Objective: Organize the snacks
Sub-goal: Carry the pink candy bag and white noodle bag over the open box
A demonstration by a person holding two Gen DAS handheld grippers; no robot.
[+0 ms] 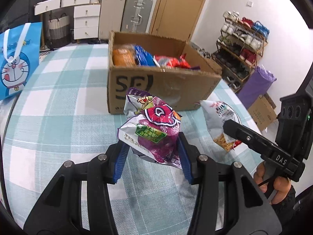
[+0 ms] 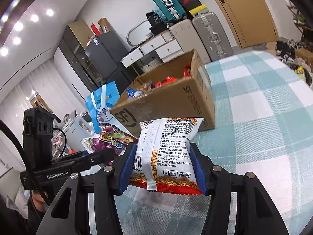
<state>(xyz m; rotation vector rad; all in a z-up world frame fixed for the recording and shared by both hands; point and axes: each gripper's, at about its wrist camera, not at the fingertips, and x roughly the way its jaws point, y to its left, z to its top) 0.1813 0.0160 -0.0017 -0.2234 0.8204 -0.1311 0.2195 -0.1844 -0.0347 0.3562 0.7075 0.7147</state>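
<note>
My left gripper (image 1: 152, 156) is shut on a purple and white snack bag (image 1: 150, 129), held up off the checked tablecloth in front of the cardboard box (image 1: 156, 86). The box holds orange, blue and red snack packs (image 1: 148, 58). My right gripper (image 2: 164, 166) is shut on a white snack bag with noodle sticks printed on it (image 2: 166, 152), also lifted above the cloth. In the left wrist view the right gripper (image 1: 227, 135) and its white bag (image 1: 221, 115) show at the right. In the right wrist view the purple bag (image 2: 111, 141) shows at the left, and the box (image 2: 166, 103) stands behind.
A blue cartoon gift bag (image 1: 17, 58) stands at the table's left edge. Beyond the table are drawers, suitcases (image 1: 137, 13), a wooden door and a shoe rack (image 1: 240, 45). A hand (image 1: 273, 184) grips the right tool. The teal checked tablecloth (image 1: 58, 107) spreads around the box.
</note>
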